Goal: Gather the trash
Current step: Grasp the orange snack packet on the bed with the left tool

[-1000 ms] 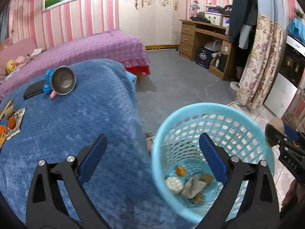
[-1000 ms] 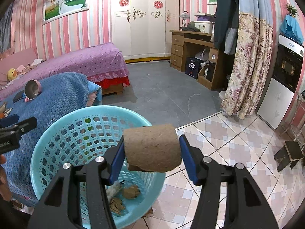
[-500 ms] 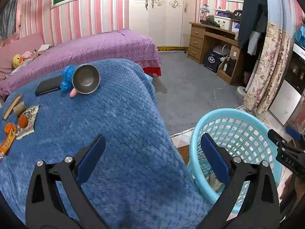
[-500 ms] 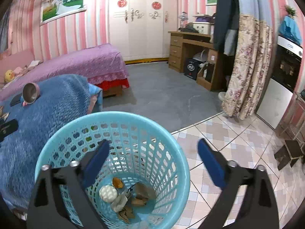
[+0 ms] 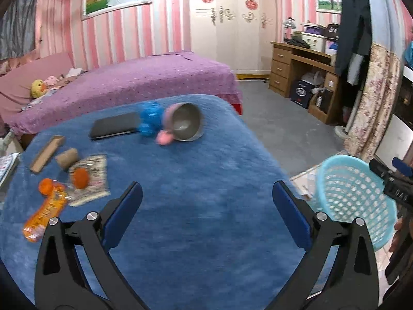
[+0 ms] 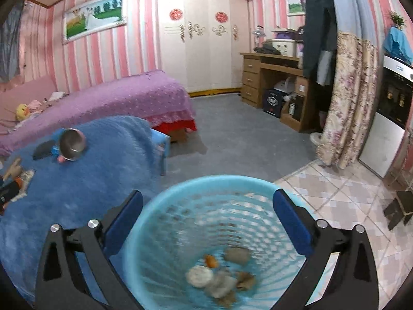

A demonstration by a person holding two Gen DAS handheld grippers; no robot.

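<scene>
Over the basket [image 6: 180, 232], at my right: right gripper [image 6: 207, 215], jaws spread wide and holding nothing. A second ago it pinched a brown cardboard roll above the rim; half a second ago the roll was already gone from the jaws. One more item binned, as I judge it. On the basket floor, from 5 to 7 o'clock between the jaws, lies a blurred heap [image 6: 219, 276] — a pale round lump, an orange scrap, grey and brown pieces. I cannot single out the roll in it.

Left gripper [image 5: 206, 199]: jaws also wide apart, empty, hanging above the blue blanket [image 5: 206, 180]. Across the last second its view swung off the basket and onto the table, so I read it as heading for the next pickup.

Trash left on the blanket, all at 9 to 10 o'clock, well outside the left jaw:
- orange wrapper [image 5: 42, 213]
- two orange scraps [image 5: 80, 177]
- printed paper [image 5: 90, 178]
- small cardboard roll [image 5: 66, 157]
- flat brown strip [image 5: 46, 152]

Other goods at 12 o'clock — steel bowl [image 5: 185, 125], dark case [image 5: 114, 128], blue toy [image 5: 149, 122]; probably not trash.
</scene>
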